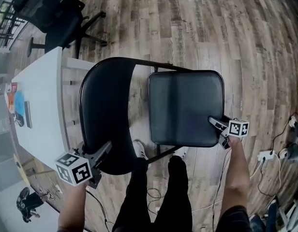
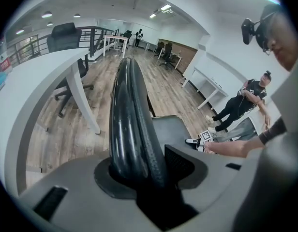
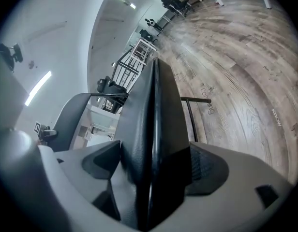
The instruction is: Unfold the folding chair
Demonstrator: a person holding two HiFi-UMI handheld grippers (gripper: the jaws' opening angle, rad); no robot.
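Folding chair [image 1: 110, 129]: black, standing on the wooden floor [image 1: 212, 28] directly in front of the person's legs [image 1: 158, 197], with the white counter [image 1: 40, 105] just to its left in the head view.
Backrest [image 1: 103, 95]: a curved black panel on the chair's left side in the head view, with its near edge by the person's left hand.
Seat [image 1: 185, 108]: a square padded panel with its top face turned up towards the head camera. It sits right of the backrest, and a strip of floor shows between the two.
Left claw [image 1: 104, 151]: angled down and closed around the backrest's near edge. In the left gripper view the rounded rim runs straight up from between the jaws.
Right claw [image 1: 216, 123]: clamped on the seat's near right corner. In the right gripper view the seat is edge-on, pinched between both pads.
Shoes [image 1: 139, 149]: white, showing under the chair's near edge.
Office chair [image 1: 52, 11]: black, beyond the counter's far end.
Power strip [image 1: 266, 155]: white, on the floor to the right.
Bystander [image 2: 241, 105]: standing in dark clothes, seen in the left gripper view.
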